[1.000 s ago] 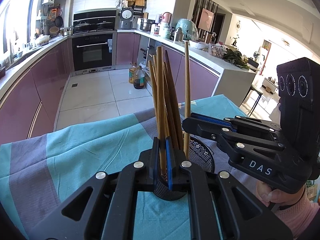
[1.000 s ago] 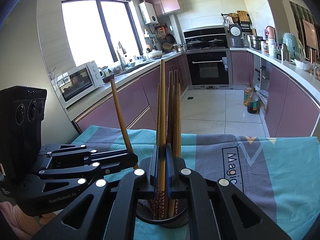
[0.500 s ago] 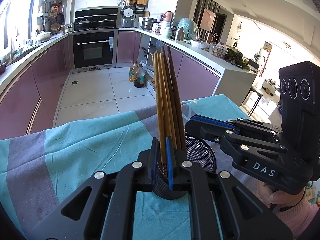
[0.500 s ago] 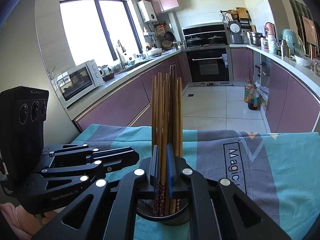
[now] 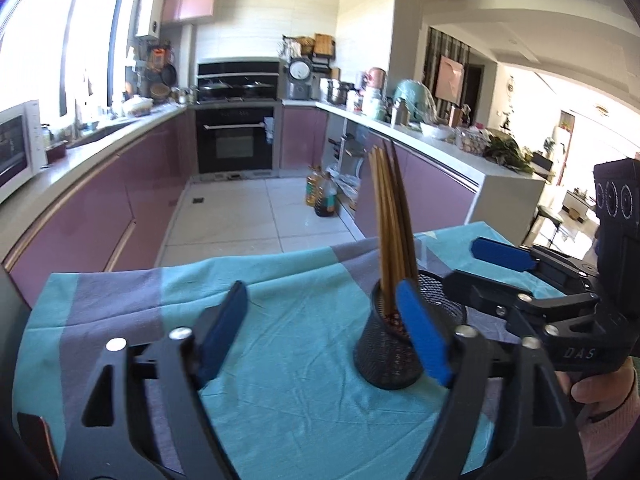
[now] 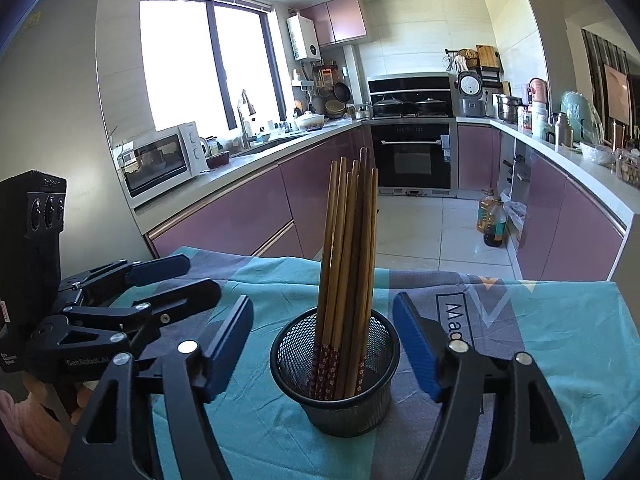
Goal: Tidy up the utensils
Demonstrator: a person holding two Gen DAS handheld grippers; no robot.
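Note:
A black mesh cup stands on the teal and grey tablecloth with several wooden chopsticks upright in it. My right gripper is opening its jaws, and the cup sits between the blue pads without touching them. In the left wrist view the cup and chopsticks are just beyond the right pad of my left gripper. Its jaws are opening too, with only cloth between them. Each gripper shows in the other's view: the right gripper and the left gripper, both held by hands.
The table's far edge drops to a tiled kitchen floor. Purple cabinets, an oven and a microwave lie beyond. Oil bottles stand on the floor.
Both grippers went from shut around chopsticks above the cup to wide open. The loose chopstick dropped in with the rest. The left gripper swung left, off the cup.

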